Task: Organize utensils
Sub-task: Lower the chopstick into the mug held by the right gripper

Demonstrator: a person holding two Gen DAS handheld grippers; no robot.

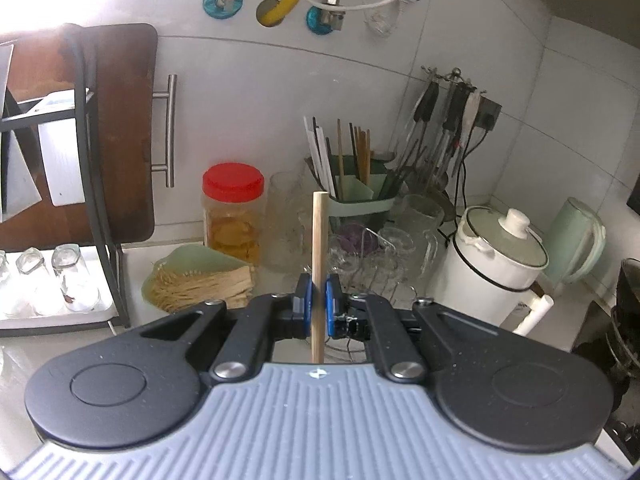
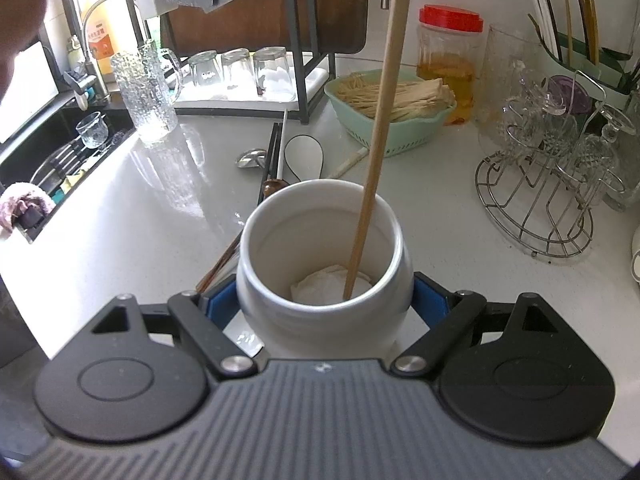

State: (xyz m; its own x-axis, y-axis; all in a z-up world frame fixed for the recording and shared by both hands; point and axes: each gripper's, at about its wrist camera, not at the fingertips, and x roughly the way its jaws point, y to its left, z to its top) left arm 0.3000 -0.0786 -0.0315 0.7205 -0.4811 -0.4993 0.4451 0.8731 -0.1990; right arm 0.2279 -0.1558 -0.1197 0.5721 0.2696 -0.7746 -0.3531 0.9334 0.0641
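Chopstick (image 1: 319, 264) (pinched) enters jar (image 2: 324, 280).

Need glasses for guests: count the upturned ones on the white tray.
3 upturned glasses stand in a row on the white tray under the black rack; more may be hidden.

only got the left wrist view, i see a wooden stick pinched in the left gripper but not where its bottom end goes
Observer: The wooden chopstick runs down into a white ceramic jar; its tip sits at the bottom on a folded white paper towel.
Operator: is anything holding that jar
Observer: Yes, the right gripper has a blue pad on each side of the jar's body.
Operator: any more utensils left to sort
Observer: Behind the jar on the counter lie a white rice paddle, a metal spoon and dark chopsticks.
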